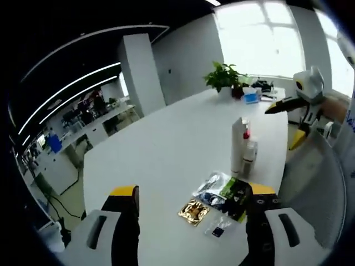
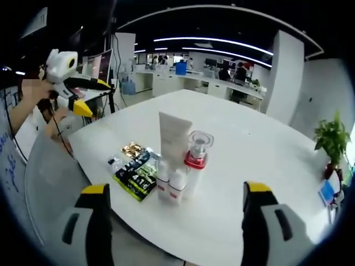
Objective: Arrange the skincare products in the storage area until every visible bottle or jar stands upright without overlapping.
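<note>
The skincare cluster stands upright on the white surface (image 2: 249, 160), every long axis vertical. In the right gripper view a tall white tube (image 2: 174, 138) rises at the back with its flat crimped end up; a clear pump bottle with a red collar (image 2: 195, 160) stands touching it at 3 o'clock, and two small white bottles (image 2: 171, 185) stand just in front, side by side. In the left gripper view the same tube (image 1: 238, 145) and the small bottles (image 1: 249, 158) sit at about 1 o'clock from the claw.

Flat sachets lie just beside the cluster: a dark green packet (image 2: 136, 174), a gold one (image 2: 132, 149) and a small clear one (image 2: 114, 163), at 9 o'clock of the bottles in the right gripper view.

A potted plant (image 1: 223, 77) stands at the far edge of the surface.

The left claw (image 1: 191, 208) is spread wide, nothing between its jaws. The right claw (image 2: 175, 208) is likewise spread and empty, short of the bottles.
</note>
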{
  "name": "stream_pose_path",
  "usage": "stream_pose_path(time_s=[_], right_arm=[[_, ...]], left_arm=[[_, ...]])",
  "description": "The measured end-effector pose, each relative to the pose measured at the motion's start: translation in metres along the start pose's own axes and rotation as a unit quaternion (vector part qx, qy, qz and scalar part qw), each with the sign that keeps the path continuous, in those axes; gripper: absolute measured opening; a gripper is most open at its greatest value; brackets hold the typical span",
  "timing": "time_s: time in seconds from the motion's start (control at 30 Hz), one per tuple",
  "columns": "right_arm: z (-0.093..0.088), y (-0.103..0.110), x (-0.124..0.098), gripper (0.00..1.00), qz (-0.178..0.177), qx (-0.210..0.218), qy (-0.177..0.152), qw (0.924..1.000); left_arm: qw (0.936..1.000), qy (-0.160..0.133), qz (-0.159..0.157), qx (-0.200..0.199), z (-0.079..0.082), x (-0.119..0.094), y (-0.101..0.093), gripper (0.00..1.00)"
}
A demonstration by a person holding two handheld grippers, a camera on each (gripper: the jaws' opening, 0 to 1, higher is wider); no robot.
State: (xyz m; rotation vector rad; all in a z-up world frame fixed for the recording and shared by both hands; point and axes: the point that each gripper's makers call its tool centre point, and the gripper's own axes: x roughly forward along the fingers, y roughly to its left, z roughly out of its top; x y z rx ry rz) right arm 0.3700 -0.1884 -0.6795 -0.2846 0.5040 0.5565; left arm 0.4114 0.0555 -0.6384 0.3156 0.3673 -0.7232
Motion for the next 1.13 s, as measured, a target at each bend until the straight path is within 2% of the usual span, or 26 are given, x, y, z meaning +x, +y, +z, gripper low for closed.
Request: stream_pose_path(time_s=[0.23, 0.57, 0.77, 0.93, 1.0, 1.13], right_arm=[[0.002, 0.001, 0.0, 1.0, 0.0, -0.002, -0.002, 1.0], [0.001, 0.001, -0.001, 1.0, -0.002, 0.003, -0.001, 1.0], [-0.001, 0.002, -0.002, 1.0, -0.004, 0.002, 0.001, 1.0], [0.0, 0.002, -0.003, 1.0, -0.005, 0.004, -0.001, 1.0], [0.0, 0.002, -0.003, 1.0, -0.006, 0.004, 0.0, 1.0], [0.0, 0.002, -0.006, 1.0, -0.007, 0.007, -0.005, 0.9999]], left_arm=[[0.9992, 0.0, 0.02, -0.034, -0.015, -0.014, -0.002, 0.8], [0.9939, -0.034, 0.05, -0.092, -0.019, -0.032, -0.003, 0.86], [0.992, -0.033, 0.066, -0.103, -0.024, -0.04, -0.003, 0.9], [0.9901, -0.043, 0.076, -0.11, -0.021, -0.046, 0.0, 0.93], [0.9902, -0.04, 0.075, -0.111, -0.022, -0.047, -0.001, 0.97], [0.9911, -0.027, 0.071, -0.109, -0.027, -0.048, -0.005, 0.97]])
